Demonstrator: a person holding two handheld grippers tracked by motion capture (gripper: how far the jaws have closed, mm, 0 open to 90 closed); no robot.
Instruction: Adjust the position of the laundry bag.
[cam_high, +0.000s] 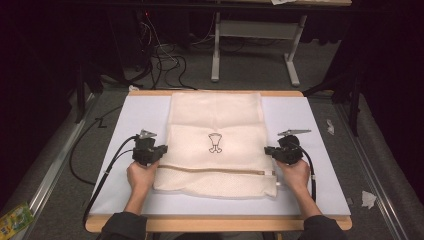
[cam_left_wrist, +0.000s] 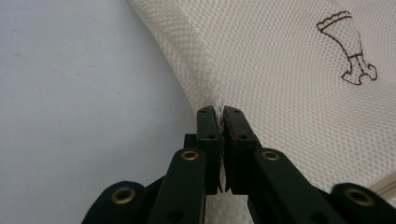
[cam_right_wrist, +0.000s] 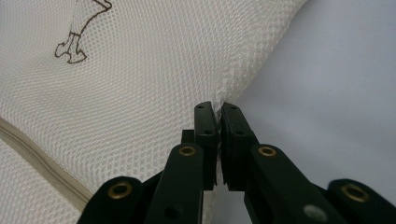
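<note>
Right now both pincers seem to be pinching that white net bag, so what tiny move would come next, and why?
Probably lift both edges together and carry them forward. The left gripper is shut on the mesh bag at its left edge, the right gripper on its right edge, level with each other just beyond the zipper. The bag lies flat on the white mat, so that would fold it.

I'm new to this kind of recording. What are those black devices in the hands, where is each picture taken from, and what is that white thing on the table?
A person holds a hand-operated two-jaw tool in each hand: the left gripper and the right gripper. The high view looks down on the table from above the person's side. The two gripper views come from cameras riding on the tools, looking along their black jaws. A white mesh bag, printed with a small brown drawing and crossed by a zipper, lies flat on the table. Each gripper is shut on a side edge of the bag, left and right.
</note>
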